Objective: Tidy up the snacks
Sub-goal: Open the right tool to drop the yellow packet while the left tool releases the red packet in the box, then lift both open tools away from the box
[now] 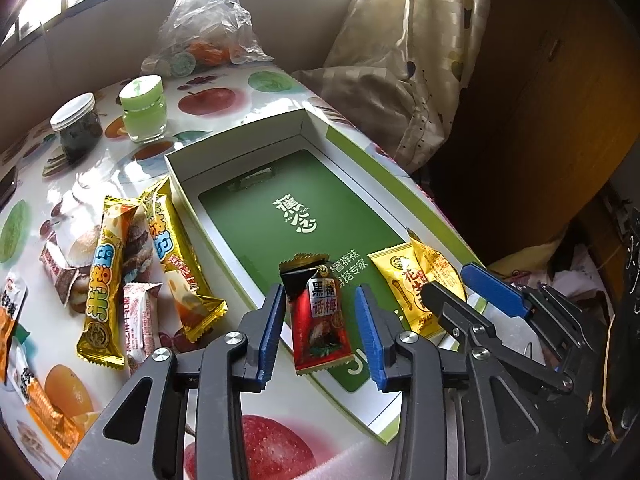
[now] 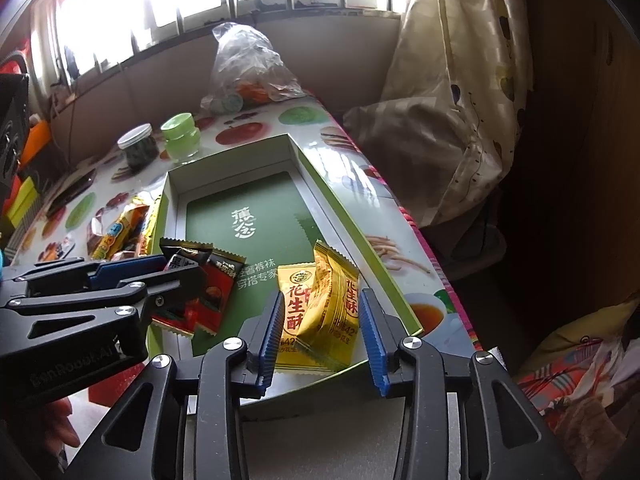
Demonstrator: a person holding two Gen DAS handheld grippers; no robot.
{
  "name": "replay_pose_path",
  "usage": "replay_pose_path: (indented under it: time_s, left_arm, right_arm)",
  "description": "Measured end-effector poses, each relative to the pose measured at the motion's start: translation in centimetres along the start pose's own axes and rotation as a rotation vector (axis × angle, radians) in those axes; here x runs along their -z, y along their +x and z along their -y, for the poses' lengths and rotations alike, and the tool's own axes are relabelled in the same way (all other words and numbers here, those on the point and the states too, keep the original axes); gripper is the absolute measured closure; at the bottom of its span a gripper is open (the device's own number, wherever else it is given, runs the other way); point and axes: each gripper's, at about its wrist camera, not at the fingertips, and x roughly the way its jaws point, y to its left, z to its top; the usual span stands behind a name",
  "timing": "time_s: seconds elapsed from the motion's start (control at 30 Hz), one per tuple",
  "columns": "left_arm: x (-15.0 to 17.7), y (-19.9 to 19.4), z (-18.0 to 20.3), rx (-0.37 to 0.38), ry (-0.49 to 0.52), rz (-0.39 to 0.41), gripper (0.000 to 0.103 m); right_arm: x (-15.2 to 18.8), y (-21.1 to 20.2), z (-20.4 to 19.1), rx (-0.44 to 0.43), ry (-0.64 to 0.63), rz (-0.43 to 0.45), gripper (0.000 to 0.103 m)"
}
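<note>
Both tongs, left and right, stand part-open, straddling packets unclamped.

Red packet, yellow packets — inside box.

Daylight pours in through the barred window well beyond the right gripper, blown out to pure white there. It throws glare across the glossy fruit-print tablecloth ahead of the left gripper. To each gripper's right the room sinks into deep shadow. Fisheye curvature bends every edge, with dark, slightly soft corners.
</note>
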Motion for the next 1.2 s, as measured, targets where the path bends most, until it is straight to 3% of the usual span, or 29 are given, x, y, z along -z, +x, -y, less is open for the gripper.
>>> replay_pose_path:
  time_s: [0.57,1.2]
  left_arm:
    - [0.8,-2.9,-0.5,-0.010,-0.011,0.050,0.057]
    - [2.8,-7.2,-3.9,-0.070,-0.062,0.123,0.057]
  right_arm:
    - [0.1,-2.1,-0.5,-0.013,0.024,0.044,0.060]
    - [-0.1,-3.8,-4.8,-0.069,-0.035,0.072,0.058]
